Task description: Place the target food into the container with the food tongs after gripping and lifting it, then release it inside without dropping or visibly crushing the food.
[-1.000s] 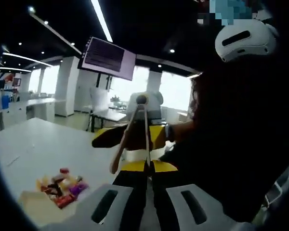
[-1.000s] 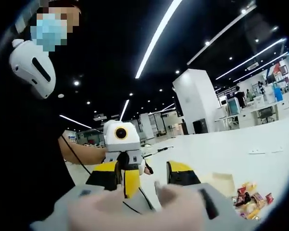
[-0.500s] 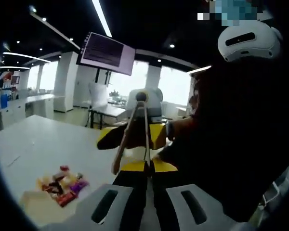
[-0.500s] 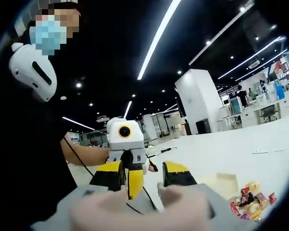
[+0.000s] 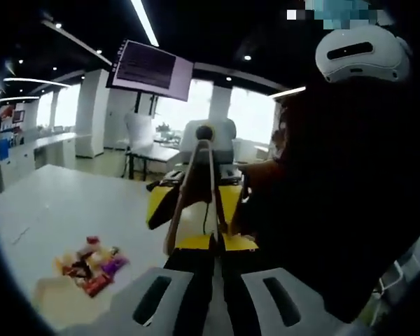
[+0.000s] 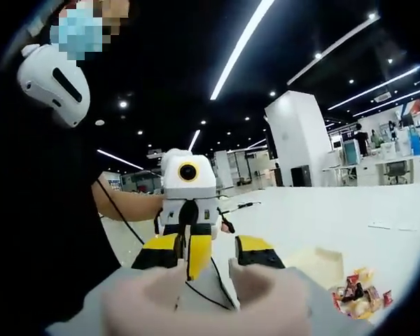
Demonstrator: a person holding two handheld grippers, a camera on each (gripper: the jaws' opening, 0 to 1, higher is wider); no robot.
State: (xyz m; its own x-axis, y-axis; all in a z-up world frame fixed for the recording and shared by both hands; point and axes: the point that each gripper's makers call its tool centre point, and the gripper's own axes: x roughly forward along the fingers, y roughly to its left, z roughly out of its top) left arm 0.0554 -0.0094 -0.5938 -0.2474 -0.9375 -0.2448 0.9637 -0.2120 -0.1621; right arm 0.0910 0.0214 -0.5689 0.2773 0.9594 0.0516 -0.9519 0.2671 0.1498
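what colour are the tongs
Pale beige, a light wood-like tone; the tongs show best in the left gripper view.

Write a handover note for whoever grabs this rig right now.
Left gripper: shut on the food tongs, raised above the table.
Right gripper: open, facing the left one, jaws either side of the tongs' hinge end.
Wrapped snacks are piled on the table beside the tan container.
Done: tongs in hand.
Left: grip and lift a snack, release it inside the container gently.
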